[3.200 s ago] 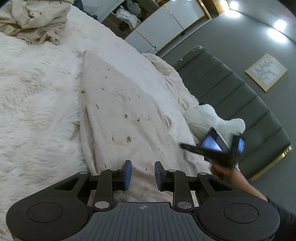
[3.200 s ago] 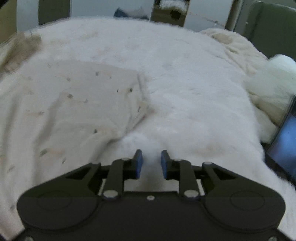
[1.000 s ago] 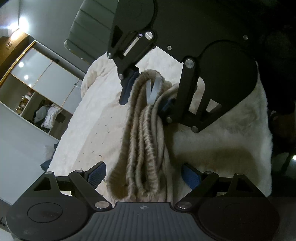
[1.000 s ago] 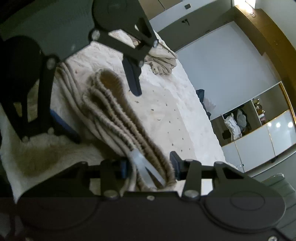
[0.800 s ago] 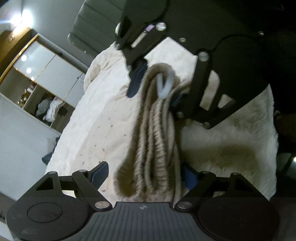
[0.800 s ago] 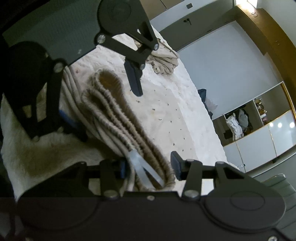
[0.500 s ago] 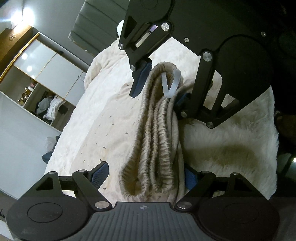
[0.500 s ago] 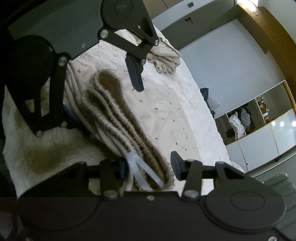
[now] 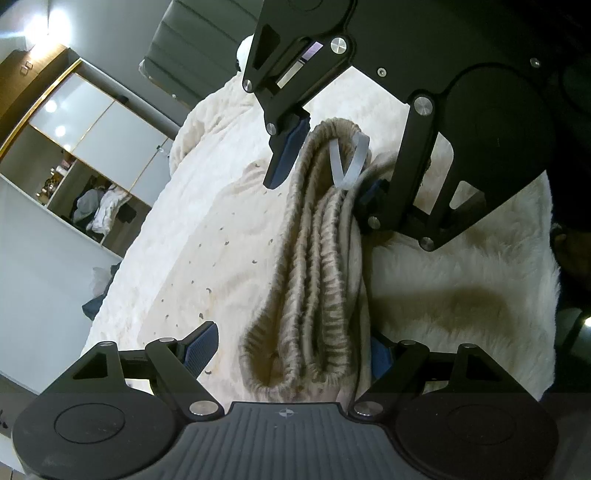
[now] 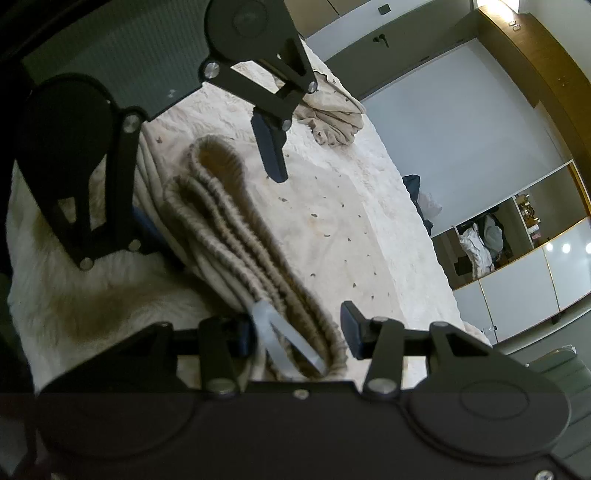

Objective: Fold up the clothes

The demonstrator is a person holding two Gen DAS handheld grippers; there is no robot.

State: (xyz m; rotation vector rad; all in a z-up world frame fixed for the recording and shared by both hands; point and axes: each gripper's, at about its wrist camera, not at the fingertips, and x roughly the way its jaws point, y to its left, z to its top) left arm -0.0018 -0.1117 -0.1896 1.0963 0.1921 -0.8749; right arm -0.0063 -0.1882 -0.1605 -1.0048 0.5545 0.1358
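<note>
A folded beige garment (image 9: 321, 258) (image 10: 236, 236) with ribbed elastic edges and a clear ribbon loop (image 9: 349, 162) lies stacked on the white furry bed cover (image 9: 461, 266). Both grippers face each other across it, rolled sideways. My left gripper (image 9: 291, 350) (image 10: 210, 199) is open. One pad sits against the stack's underside and the other stands off it with a gap. My right gripper (image 10: 299, 332) (image 9: 321, 188) holds the loop end, and the stack fills the space between its pads.
A cream cloth with small dark marks (image 9: 207, 258) (image 10: 332, 221) is spread flat beside the stack. A crumpled beige garment (image 10: 332, 122) lies farther off on the bed. An open wardrobe (image 9: 92, 206) (image 10: 480, 243) and a green padded headboard (image 9: 199, 33) stand beyond.
Three seconds ago the grippers hovered over the spread cloth; now they face each other at the folded stack. Over the last second the left jaws narrowed slightly; little else moved.
</note>
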